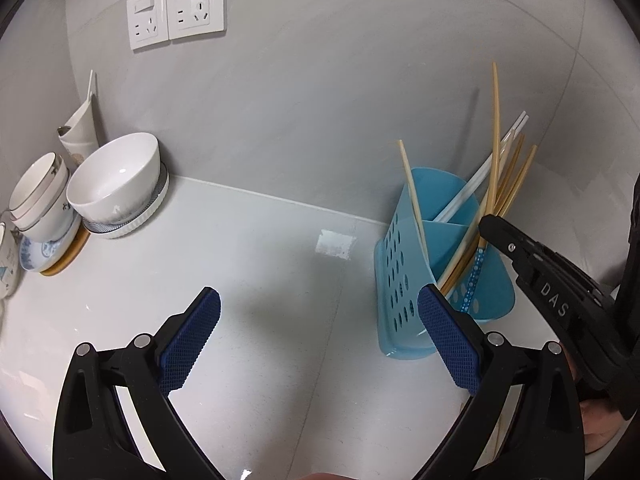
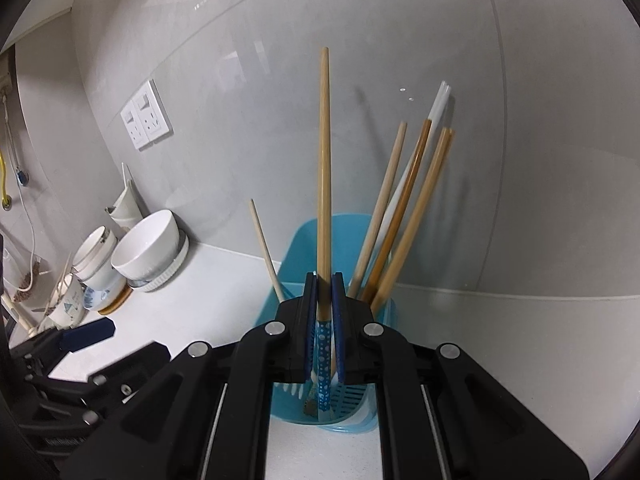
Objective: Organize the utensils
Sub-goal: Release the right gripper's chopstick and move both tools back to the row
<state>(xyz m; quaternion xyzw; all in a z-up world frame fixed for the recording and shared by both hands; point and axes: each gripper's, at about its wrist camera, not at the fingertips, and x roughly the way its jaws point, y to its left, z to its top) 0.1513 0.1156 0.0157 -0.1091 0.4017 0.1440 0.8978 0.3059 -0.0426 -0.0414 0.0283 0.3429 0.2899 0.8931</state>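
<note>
A blue perforated utensil holder [image 1: 404, 276] stands on the white counter near the wall; it also shows in the right wrist view [image 2: 296, 248]. It holds several wooden chopsticks [image 2: 404, 216] and white ones [image 2: 438, 104]. My right gripper [image 2: 324, 280] is shut on a long wooden chopstick [image 2: 325, 152] with a blue dotted end [image 2: 322, 364], held upright over the holder. In the left wrist view the right gripper [image 1: 486, 222] reaches in from the right. My left gripper [image 1: 320, 300] is open and empty, low over the counter left of the holder.
White bowls [image 1: 116, 180] stacked on plates and cups [image 1: 40, 196] sit at the far left by the wall. Two wall sockets [image 1: 176, 6] are above. A rolled white item [image 1: 82, 124] leans in the corner. Cables hang at the far left [image 2: 8, 168].
</note>
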